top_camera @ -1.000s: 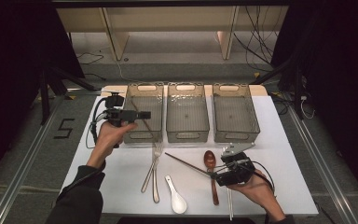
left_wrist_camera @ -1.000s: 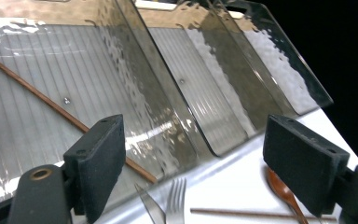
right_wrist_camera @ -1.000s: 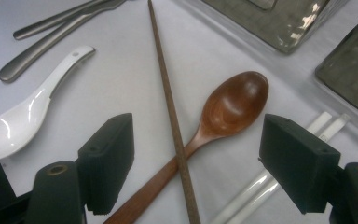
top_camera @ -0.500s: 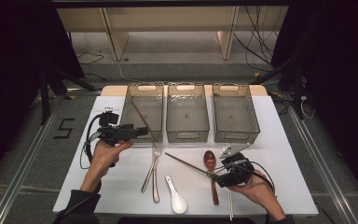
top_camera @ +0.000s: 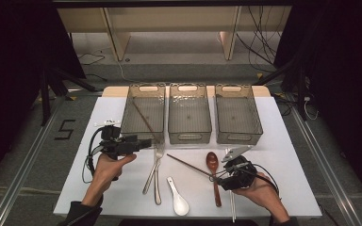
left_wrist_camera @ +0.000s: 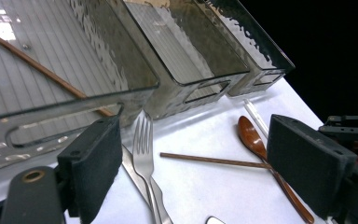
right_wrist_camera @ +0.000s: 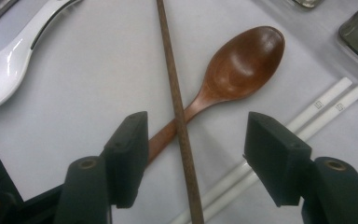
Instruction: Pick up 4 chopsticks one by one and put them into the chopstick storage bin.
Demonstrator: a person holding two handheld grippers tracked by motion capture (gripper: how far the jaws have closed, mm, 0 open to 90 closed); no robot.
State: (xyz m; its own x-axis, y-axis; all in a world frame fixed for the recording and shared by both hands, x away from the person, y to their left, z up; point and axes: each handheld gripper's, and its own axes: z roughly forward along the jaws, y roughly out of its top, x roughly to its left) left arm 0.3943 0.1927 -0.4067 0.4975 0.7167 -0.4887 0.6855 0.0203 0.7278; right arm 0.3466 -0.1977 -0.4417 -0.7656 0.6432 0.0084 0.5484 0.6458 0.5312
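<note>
Your white table (top_camera: 287, 141) carries three clear smoked bins in a row at its far side: the left bin (top_camera: 143, 115), the middle bin (top_camera: 189, 115) and the right bin (top_camera: 238, 115). One brown chopstick (top_camera: 146, 123) lies slanted inside the left bin. Near you lie two forks (top_camera: 154, 172), a white soup spoon (top_camera: 176, 197), a wooden spoon (top_camera: 213, 176), a pair of white chopsticks (right_wrist_camera: 307, 121) and a second brown chopstick (top_camera: 188, 165), which crosses the wooden spoon's handle. Your left gripper (top_camera: 143, 142) hangs just in front of the left bin, its jaws spread wide with nothing between them. Your right gripper (top_camera: 219, 179) sits low over the crossing, jaws wide apart, straddling that chopstick and the spoon handle without closing on either.
</note>
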